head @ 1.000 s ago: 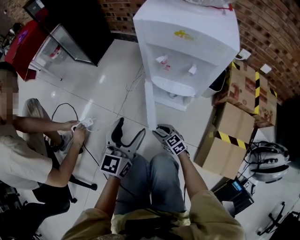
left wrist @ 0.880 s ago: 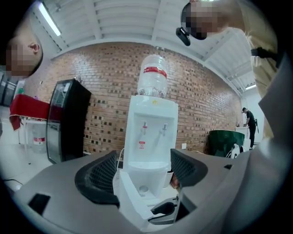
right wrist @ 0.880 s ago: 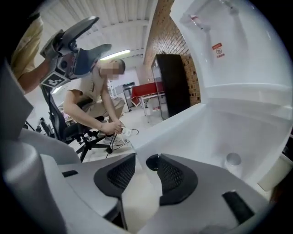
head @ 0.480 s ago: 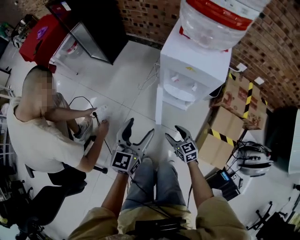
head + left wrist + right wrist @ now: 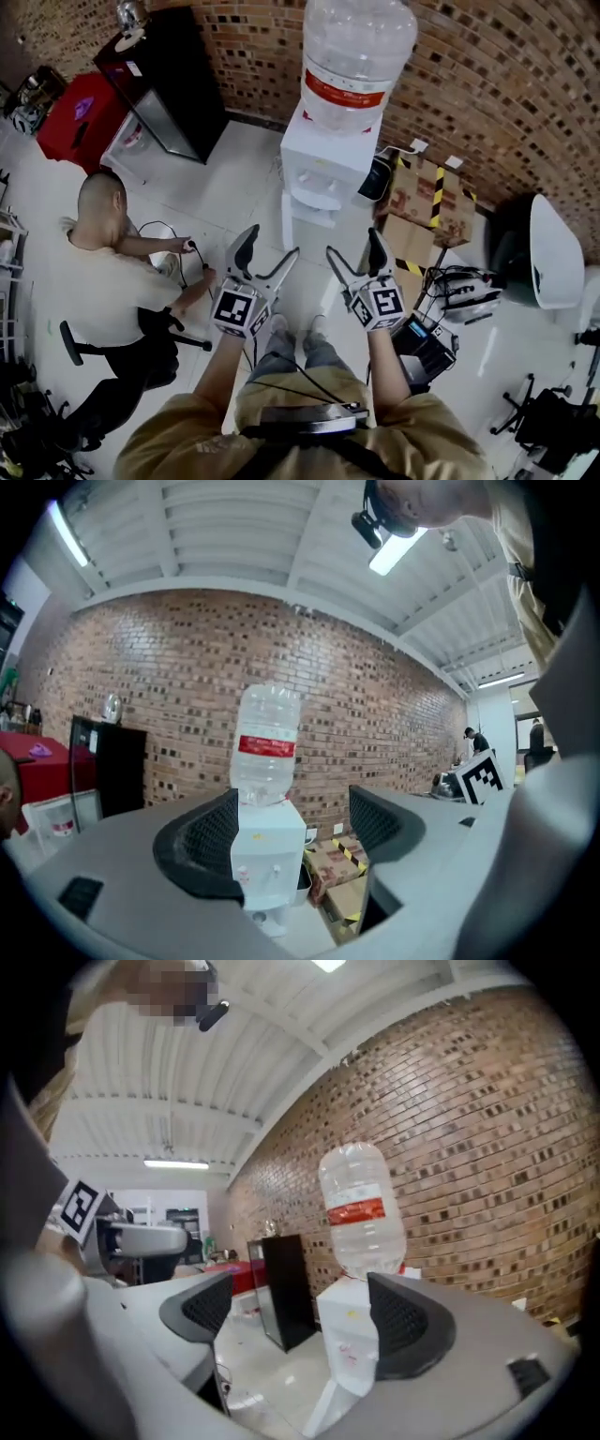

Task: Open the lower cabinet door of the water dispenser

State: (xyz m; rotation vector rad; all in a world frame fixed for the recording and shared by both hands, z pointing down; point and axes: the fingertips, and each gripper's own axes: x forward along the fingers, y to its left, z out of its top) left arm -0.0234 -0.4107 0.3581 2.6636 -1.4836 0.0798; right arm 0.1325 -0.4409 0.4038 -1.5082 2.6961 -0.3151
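1. Left gripper view shows our left tool (image 5: 286,832) with its jaws spread wide and nothing between them. The water dispenser (image 5: 267,855) only appears framed in the gap, well beyond reach.
2. Our right tool (image 5: 300,1321) is opening its jaws, and nothing sits between them either. We judge that suits a door needing no further pull.
3. We hold both tools level and side by side in front of us, aimed toward the dispenser but well apart from it. That reads as a resting stance, not a reach.
4. The dispenser stands against the brick wall (image 5: 487,84) with its water bottle (image 5: 356,56) on top. Its lower cabinet door (image 5: 321,1415) stands swung out from the front, so we judge the task essentially done.
5. Striped cardboard boxes (image 5: 422,192) crowd one side of the dispenser. The door swings out over bare floor (image 5: 239,178) on the other side, toward the black cabinet (image 5: 173,84) and a seated person (image 5: 103,272).
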